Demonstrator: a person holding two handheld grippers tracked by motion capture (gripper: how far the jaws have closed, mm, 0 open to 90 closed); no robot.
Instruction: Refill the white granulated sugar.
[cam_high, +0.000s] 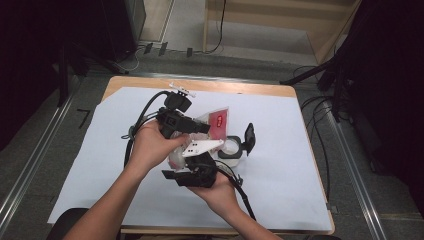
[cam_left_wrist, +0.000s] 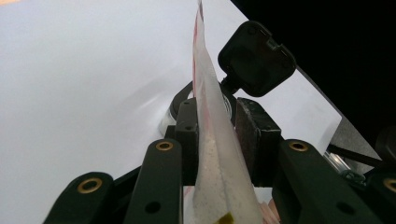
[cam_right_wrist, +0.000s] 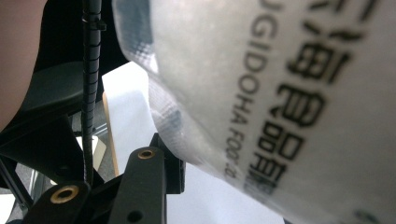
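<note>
A clear bag of white granules with a red label (cam_high: 218, 122) is held up over the table between both grippers. My left gripper (cam_high: 206, 128) points right and is shut on the bag (cam_left_wrist: 210, 93), whose thin edge stands between the two pads (cam_left_wrist: 188, 135). My right gripper (cam_high: 187, 161), lower and nearer the person, is shut on the bag's lower part. That printed plastic (cam_right_wrist: 280, 93) lies against its left finger (cam_right_wrist: 152, 175) and hides the other finger. Just beyond the bag a small clear jar (cam_high: 231, 147) stands with its black flip lid (cam_high: 249, 137) open. The jar (cam_left_wrist: 172, 114) and lid (cam_left_wrist: 257, 58) sit right behind the bag.
A white sheet (cam_high: 280, 175) covers the wooden table (cam_high: 240, 88). Black cables trail from both grippers across the sheet (cam_high: 131, 145). Cables, stands and dark equipment ring the table on the floor.
</note>
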